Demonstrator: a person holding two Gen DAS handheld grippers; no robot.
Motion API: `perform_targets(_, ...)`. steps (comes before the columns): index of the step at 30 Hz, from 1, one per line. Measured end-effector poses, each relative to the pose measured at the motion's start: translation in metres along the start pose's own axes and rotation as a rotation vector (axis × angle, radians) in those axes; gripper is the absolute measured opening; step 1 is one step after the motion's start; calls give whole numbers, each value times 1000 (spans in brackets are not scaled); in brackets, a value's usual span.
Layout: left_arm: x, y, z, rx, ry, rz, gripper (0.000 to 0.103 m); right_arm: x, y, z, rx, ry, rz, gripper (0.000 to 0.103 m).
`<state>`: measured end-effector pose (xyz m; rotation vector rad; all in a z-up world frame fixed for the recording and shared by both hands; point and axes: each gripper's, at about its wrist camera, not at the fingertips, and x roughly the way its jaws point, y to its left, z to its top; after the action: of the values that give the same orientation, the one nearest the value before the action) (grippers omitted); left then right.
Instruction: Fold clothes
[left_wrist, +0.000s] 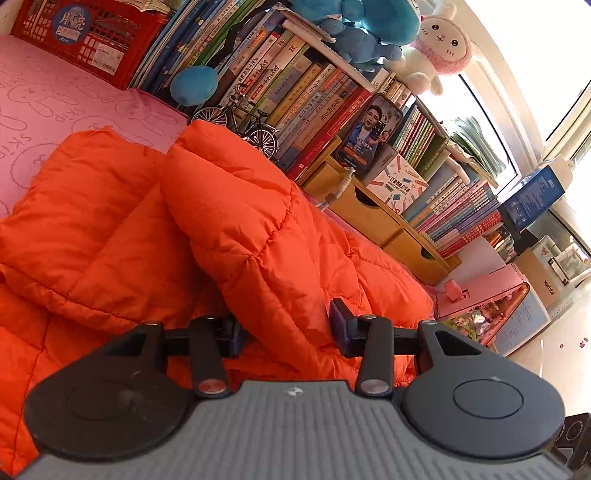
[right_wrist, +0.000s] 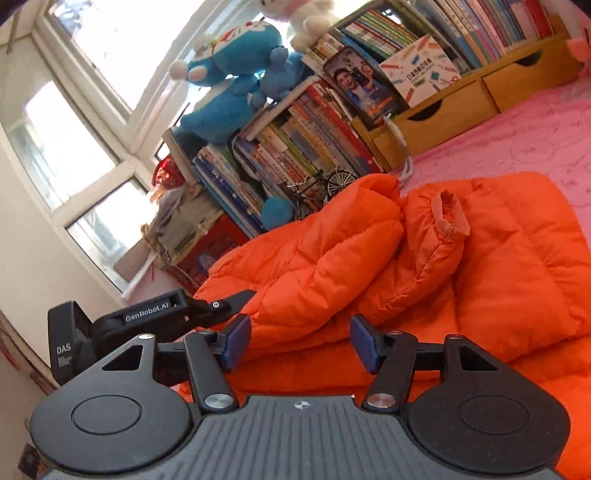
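An orange puffer jacket (left_wrist: 240, 221) lies bunched on the pink sheet (left_wrist: 74, 99). My left gripper (left_wrist: 286, 330) is shut on a thick fold at the jacket's near edge, and the fabric bulges up between its pads. In the right wrist view the jacket (right_wrist: 498, 258) lies in layers, with a sleeve cuff (right_wrist: 448, 218) curled on top. My right gripper (right_wrist: 299, 343) hovers open just above the near edge, with nothing between its blue pads (right_wrist: 364, 345). The left gripper's black housing (right_wrist: 147, 317) shows at the left, its finger against the jacket's side.
Rows of books (left_wrist: 295, 92) line the far side, with a model bicycle (left_wrist: 251, 125), a phone (left_wrist: 373, 133) and wooden drawers (left_wrist: 373, 214) in front. A red crate (left_wrist: 85, 37) stands at the back left. Plush toys (right_wrist: 236, 66) sit on the books by the window.
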<state>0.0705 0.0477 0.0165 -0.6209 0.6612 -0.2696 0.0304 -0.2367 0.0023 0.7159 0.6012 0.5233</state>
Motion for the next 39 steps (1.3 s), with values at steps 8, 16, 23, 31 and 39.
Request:
perform_targets(8,-2,-4,-4,18,5,-7,42,35,-2,4,202,-33,-11,68)
perform_targets(16,-15,-2,-11,29,20,-47,42,59,-13,5,341,1,-46,20)
perform_targets(23,-50,4,-14,-5,-41,-89,43,24,13,11,98,-86,-120,13)
perform_targets(31,-33,6,2,-24,-55,-49,76,9,4,5,79,-97,-142,12)
perform_targets(39,-9,16,5,-153,-17,-75,24,-6,-6,12,103,-145,-116,12)
